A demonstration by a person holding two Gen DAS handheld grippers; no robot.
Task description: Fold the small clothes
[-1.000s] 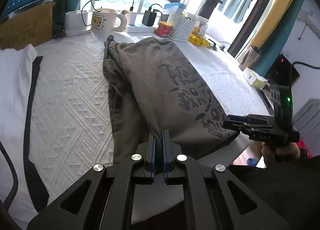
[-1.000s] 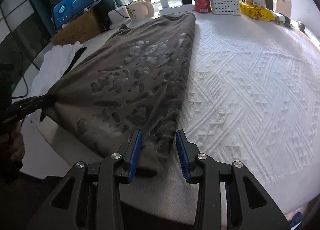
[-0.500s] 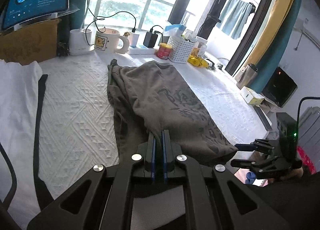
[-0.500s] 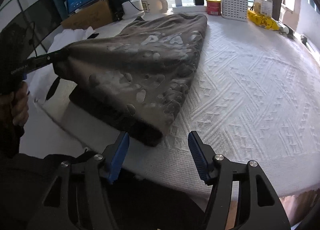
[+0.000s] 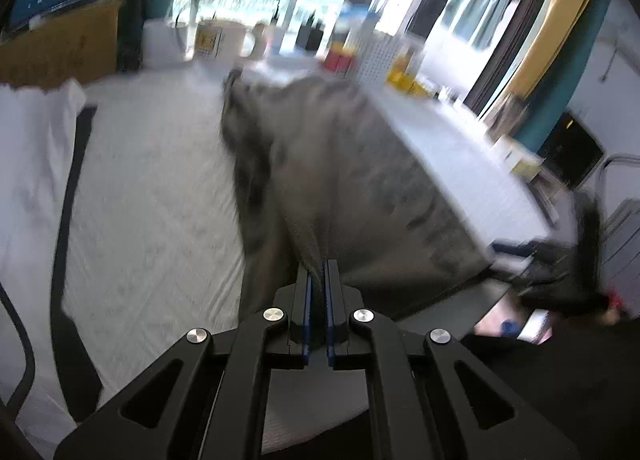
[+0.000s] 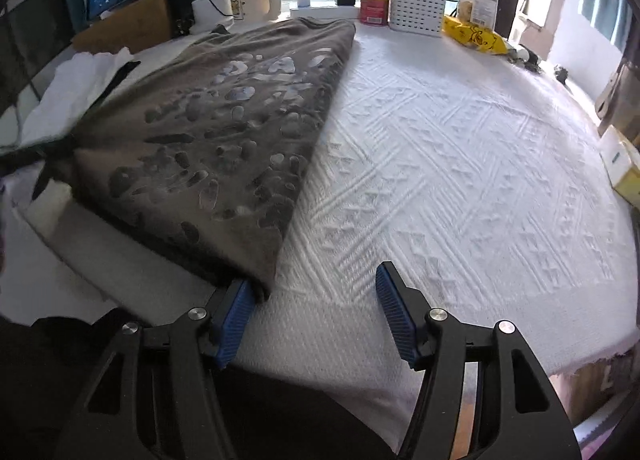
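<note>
Left wrist view: left gripper (image 5: 318, 272) is closed tight on a corner of the grey-brown garment (image 5: 340, 180), which lies on the white textured cover (image 5: 152, 196). Right wrist view: right gripper (image 6: 316, 296) stands wide open, holding nothing; the garment's near corner lies just beside one blue pad (image 6: 236, 316).

Grey-brown garment (image 6: 224, 132) with darker and silvery blotched print; white counter cover (image 6: 460, 164) embossed with triangles and diagonal ribs; white cloth (image 6: 76, 88) with a black band; black hand-held gripper (image 6: 316, 316) with blue ribbed pads (image 6: 236, 316); red tin (image 6: 375, 9); yellow packet (image 6: 476, 36).
</note>
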